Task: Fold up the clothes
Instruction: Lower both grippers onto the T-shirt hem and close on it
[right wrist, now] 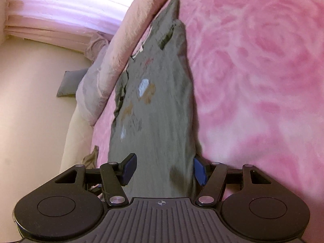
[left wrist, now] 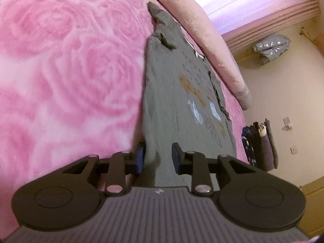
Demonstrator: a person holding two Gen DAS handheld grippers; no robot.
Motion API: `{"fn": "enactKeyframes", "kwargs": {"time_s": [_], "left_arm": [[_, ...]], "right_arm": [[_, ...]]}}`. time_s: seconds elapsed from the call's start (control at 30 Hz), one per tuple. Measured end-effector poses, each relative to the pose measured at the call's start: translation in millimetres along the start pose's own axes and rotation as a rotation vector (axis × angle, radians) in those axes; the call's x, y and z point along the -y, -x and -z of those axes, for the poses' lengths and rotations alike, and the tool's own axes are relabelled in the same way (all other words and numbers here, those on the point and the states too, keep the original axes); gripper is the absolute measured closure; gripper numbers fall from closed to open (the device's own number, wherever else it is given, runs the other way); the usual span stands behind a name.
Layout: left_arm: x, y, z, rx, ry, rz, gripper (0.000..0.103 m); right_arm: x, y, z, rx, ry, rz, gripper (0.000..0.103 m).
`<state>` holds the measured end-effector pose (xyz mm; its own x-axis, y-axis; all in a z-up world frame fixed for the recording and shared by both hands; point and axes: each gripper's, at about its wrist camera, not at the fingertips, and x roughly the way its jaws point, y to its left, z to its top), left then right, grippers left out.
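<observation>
Grey shirt (left wrist: 172, 93), narrowed to a long strip on the pink bed (left wrist: 60, 70), awaits crosswise folds; left tool (left wrist: 158, 158) and right tool (right wrist: 164, 167) straddle its near ends, unclenched.

No words or numbers can be read. The shirt (left wrist: 174, 101) on the bed has small dark marks by its orange and white print, but they are too blurry to read.

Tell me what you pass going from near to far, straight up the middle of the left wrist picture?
left tool → grey shirt lying on the rose blanket → shirt's orange and white print → long pink rolled quilt → bright curtain.
</observation>
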<state>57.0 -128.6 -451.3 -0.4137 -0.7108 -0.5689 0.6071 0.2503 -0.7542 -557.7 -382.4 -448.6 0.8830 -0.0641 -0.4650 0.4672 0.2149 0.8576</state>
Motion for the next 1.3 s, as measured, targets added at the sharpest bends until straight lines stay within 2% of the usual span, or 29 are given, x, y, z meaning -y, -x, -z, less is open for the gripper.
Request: {"fn": "enactKeyframes", "kwargs": {"time_s": [0.07,0.13,0.2,0.23,0.33,0.5,0.53,0.57,0.6,0.7,0.83,0.97,1.1,1.3], "left_arm": [[1,-4,-3,-0.025,-0.019,-0.005,0.088],[3,-4,-2,-0.063,-0.060,0.001,0.092],[0,2,6,-0.099,-0.091,0.004,0.099],[-4,7,11,-0.106,-0.085,0.011,0.101],[-12,20,25,-0.098,-0.061,0.032,0.101],[-11,24,33,-0.088,-0.050,0.021,0.101],[-11,25,34,-0.087,-0.043,0.018,0.103],[-11,25,34,-0.087,-0.036,0.015,0.103],[-10,26,35,-0.086,-0.036,0.009,0.103],[2,36,41,-0.066,-0.112,-0.029,0.103],[11,59,52,-0.012,-0.140,-0.001,0.103],[20,90,71,0.030,-0.152,0.031,0.103],[28,132,104,0.080,-0.134,0.075,0.103],[32,191,178,0.128,-0.085,0.111,0.103]], "right_arm": [[0,-7,-5,-0.014,0.013,-0.010,0.040],[-2,-10,-5,-0.040,0.041,-0.014,0.041],[2,-5,2,-0.078,0.053,-0.022,0.057],[6,-2,5,-0.093,0.050,-0.030,0.060],[14,7,15,-0.119,0.050,-0.063,0.060],[9,-3,18,-0.115,0.054,-0.031,0.062],[7,-4,18,-0.118,0.048,-0.014,0.070],[5,-6,19,-0.121,0.042,0.006,0.098],[6,-4,23,-0.130,0.027,0.048,0.101],[2,5,31,-0.082,0.028,0.081,0.101],[-13,26,44,-0.018,0.032,0.077,0.101],[-34,49,66,0.006,0.049,0.082,0.101],[-49,86,101,0.022,0.055,0.057,0.101],[-71,129,168,0.035,0.049,0.030,0.101]]}}
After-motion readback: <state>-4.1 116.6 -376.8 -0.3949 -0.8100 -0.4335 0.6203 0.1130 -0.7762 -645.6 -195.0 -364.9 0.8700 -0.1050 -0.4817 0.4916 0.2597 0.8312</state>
